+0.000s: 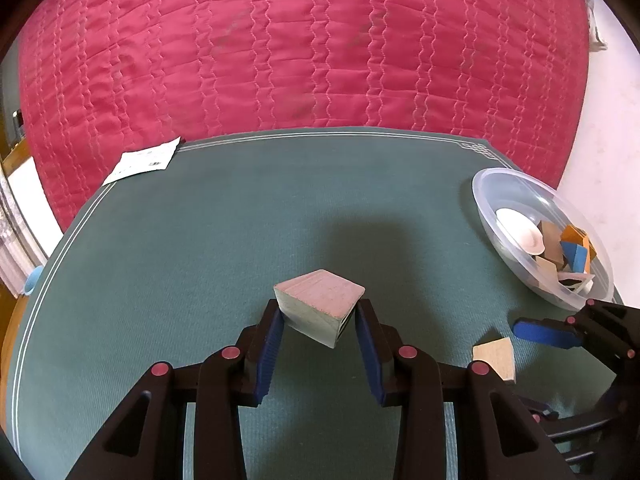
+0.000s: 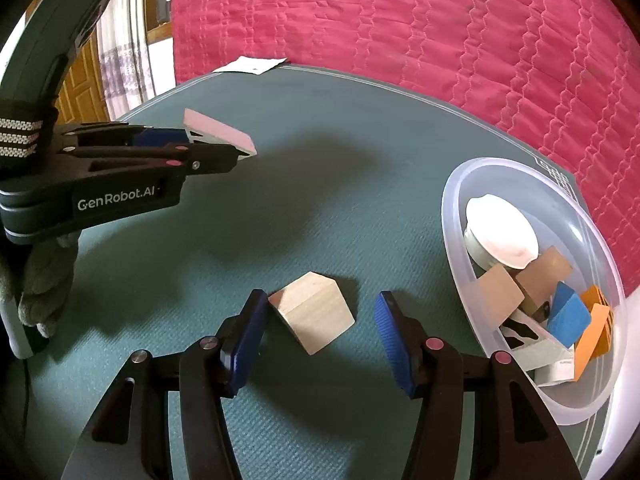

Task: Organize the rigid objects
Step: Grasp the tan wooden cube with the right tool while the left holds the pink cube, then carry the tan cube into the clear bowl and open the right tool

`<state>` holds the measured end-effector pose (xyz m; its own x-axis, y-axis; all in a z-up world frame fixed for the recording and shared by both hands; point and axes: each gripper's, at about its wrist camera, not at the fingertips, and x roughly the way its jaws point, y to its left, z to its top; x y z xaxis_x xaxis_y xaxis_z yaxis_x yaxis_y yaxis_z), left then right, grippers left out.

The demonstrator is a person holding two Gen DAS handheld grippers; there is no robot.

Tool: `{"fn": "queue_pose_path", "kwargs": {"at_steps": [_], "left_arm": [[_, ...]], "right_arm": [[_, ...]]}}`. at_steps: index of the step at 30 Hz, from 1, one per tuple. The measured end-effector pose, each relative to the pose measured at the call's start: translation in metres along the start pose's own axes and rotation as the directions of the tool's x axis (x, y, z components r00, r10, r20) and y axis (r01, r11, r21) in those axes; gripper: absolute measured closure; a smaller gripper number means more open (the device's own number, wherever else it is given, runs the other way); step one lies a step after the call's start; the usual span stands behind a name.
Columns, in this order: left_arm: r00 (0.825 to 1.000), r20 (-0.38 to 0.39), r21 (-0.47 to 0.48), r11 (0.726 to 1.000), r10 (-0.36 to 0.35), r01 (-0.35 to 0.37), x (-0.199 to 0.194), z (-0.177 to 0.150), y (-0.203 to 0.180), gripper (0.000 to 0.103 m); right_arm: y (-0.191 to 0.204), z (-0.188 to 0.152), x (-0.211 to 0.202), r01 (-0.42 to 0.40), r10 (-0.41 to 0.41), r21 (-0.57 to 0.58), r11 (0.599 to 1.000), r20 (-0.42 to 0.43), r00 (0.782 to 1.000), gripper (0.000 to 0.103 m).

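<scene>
In the left wrist view my left gripper is shut on a pale wooden wedge block, held tilted above the green table cover. The right wrist view shows that same gripper from the side with the block in it. My right gripper is open around a second pale wooden block that lies on the cover. Its left pad is at the block's corner and its right pad stands apart. This block also appears beside a blue finger of the right gripper.
A clear plastic bowl stands at the right edge of the table, holding a white round lid and several wooden, blue and orange blocks. A white paper lies at the far edge. A red quilt rises behind. A gloved hand holds the left gripper.
</scene>
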<state>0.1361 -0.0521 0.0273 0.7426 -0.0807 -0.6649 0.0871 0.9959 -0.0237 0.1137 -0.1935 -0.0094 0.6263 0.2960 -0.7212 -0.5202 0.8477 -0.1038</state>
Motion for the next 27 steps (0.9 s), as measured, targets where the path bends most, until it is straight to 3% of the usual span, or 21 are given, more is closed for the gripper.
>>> {"fn": "queue_pose_path", "kwargs": {"at_steps": [4, 10, 15, 23, 27], "left_arm": [[1.0, -0.003, -0.003, 1.0, -0.002, 0.002, 0.0, -0.001, 0.0, 0.064], [1.0, 0.003, 0.0, 1.0, -0.009, 0.009, -0.001, -0.002, 0.0, 0.064], [1.0, 0.009, -0.006, 1.0, -0.01, 0.01, -0.002, -0.002, -0.001, 0.064], [1.0, 0.011, -0.002, 1.0, -0.012, 0.012, -0.004, -0.002, -0.003, 0.064], [1.0, 0.015, -0.001, 1.0, -0.014, 0.014, -0.005, -0.002, -0.005, 0.064]], "right_arm": [[0.004, 0.0, -0.003, -0.019, 0.019, -0.021, 1.0, -0.005, 1.0, 0.058], [0.0, 0.001, -0.006, -0.038, 0.038, 0.015, 0.999, -0.007, 0.999, 0.059], [-0.008, 0.008, -0.027, -0.108, 0.102, 0.075, 0.991, 0.078, 0.992, 0.059], [-0.035, 0.011, -0.039, -0.094, 0.064, 0.21, 0.973, 0.142, 0.988, 0.059], [-0.061, 0.01, -0.052, -0.082, 0.017, 0.324, 0.942, 0.199, 0.98, 0.059]]}}
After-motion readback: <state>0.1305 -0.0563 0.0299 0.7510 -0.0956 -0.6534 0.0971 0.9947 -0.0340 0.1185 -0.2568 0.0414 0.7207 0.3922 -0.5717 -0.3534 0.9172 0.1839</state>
